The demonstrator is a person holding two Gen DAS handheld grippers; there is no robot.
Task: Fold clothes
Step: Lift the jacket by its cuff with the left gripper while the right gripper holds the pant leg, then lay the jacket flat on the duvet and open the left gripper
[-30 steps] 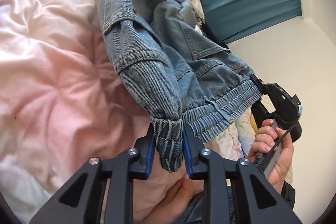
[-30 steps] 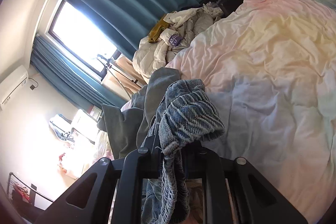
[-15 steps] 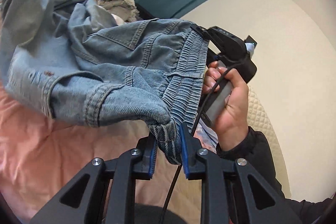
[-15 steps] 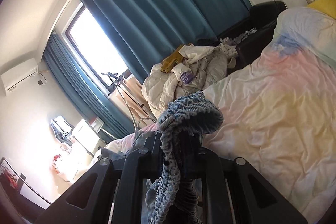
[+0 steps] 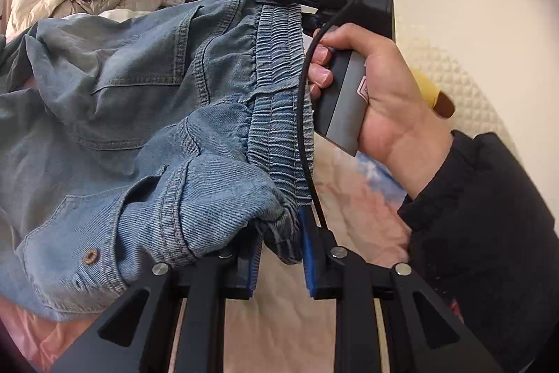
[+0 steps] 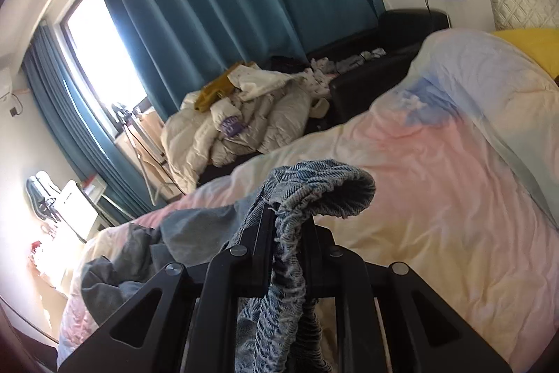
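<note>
Denim shorts [image 5: 146, 114] now stretched flatter by the waistband; left tongs [image 5: 279, 243] and right tongs [image 6: 286, 226] still grip it.

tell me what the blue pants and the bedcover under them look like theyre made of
Blue pants: washed denim, likely cotton, matte; twill ribs, contrast stitching, a metal rivet and a shirred elastic waistband show. Bedcover: soft, thin woven fabric, maybe cotton, matte, pastel-dyed; fine creases suggest it, fibre uncertain.
</note>
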